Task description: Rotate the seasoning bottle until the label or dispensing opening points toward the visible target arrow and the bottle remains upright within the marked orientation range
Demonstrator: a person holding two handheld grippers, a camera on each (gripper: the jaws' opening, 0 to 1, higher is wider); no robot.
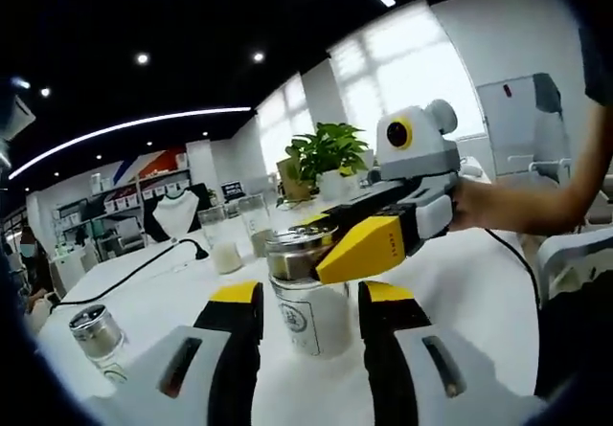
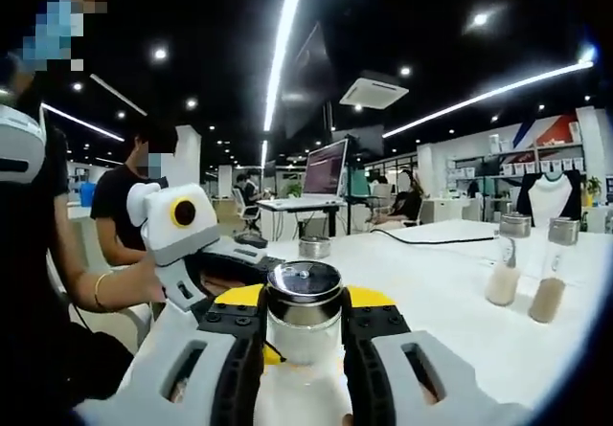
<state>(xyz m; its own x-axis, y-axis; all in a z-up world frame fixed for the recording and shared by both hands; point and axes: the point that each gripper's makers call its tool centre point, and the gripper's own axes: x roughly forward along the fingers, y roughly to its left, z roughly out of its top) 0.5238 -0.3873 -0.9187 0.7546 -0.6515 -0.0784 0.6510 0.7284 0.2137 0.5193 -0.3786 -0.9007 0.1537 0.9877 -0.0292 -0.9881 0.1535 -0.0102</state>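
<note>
Seasoning bottle [image 1: 308,297] upright on the white worktop [image 1: 460,292], near its front edge. Right hand-held gripper [image 1: 330,246] closed around the bottle's metal cap. Left hand-held gripper [image 1: 308,316] parted, yellow-tipped jaws flanking the glass body, contact impossible to tell. Two more shakers [image 2: 526,263] well apart on the worktop; a potted plant [image 1: 326,158] behind.

A potted plant [image 1: 329,155] and two tall jars [image 2: 525,266] stand on the white table [image 2: 450,282].
</note>
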